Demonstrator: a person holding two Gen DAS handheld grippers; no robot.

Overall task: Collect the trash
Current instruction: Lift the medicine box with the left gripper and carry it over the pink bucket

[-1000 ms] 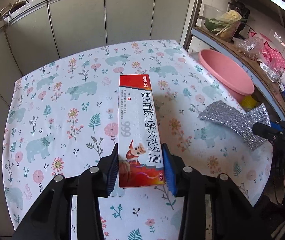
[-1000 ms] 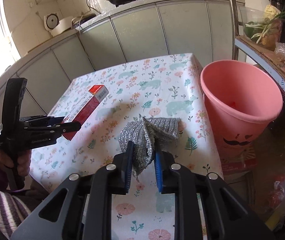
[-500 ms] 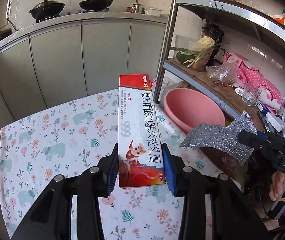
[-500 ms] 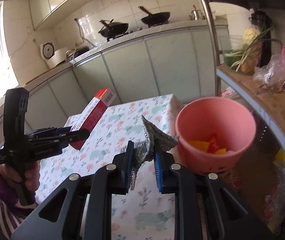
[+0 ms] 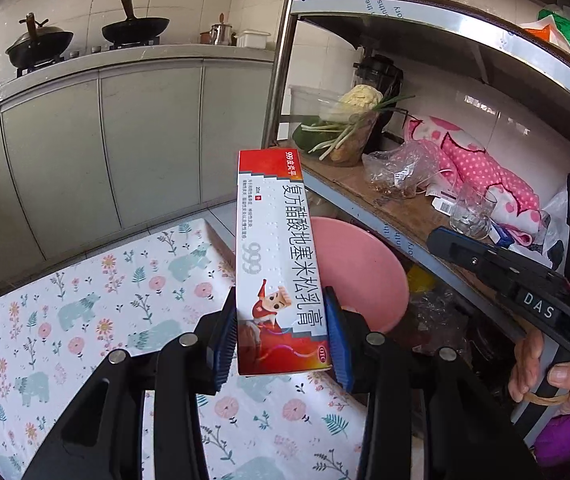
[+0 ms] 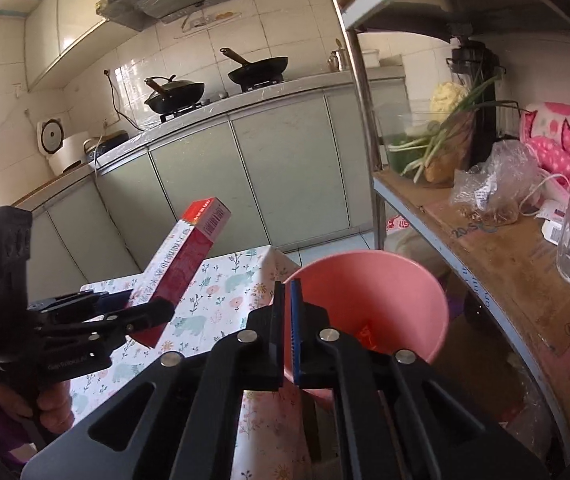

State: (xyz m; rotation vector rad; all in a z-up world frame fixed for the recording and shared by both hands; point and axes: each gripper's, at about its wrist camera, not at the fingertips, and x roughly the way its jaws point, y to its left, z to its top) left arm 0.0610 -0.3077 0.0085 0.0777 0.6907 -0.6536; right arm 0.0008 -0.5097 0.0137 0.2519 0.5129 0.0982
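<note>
While the left gripper (image 5: 283,332) clamps the lower end of a red-and-white medicine box (image 5: 279,256), the carton stands nearly upright in the air, above the edge of the floral-clothed table (image 5: 85,320) and in front of the pink bucket (image 5: 365,264). Beside it, the right gripper (image 6: 288,322) has just been closing and now sits with its blue-padded jaws pressed together on nothing, poised over the near rim of that bucket, inside which orange scraps (image 6: 367,336) lie, next to a metal shelf rack (image 6: 485,240)
</note>
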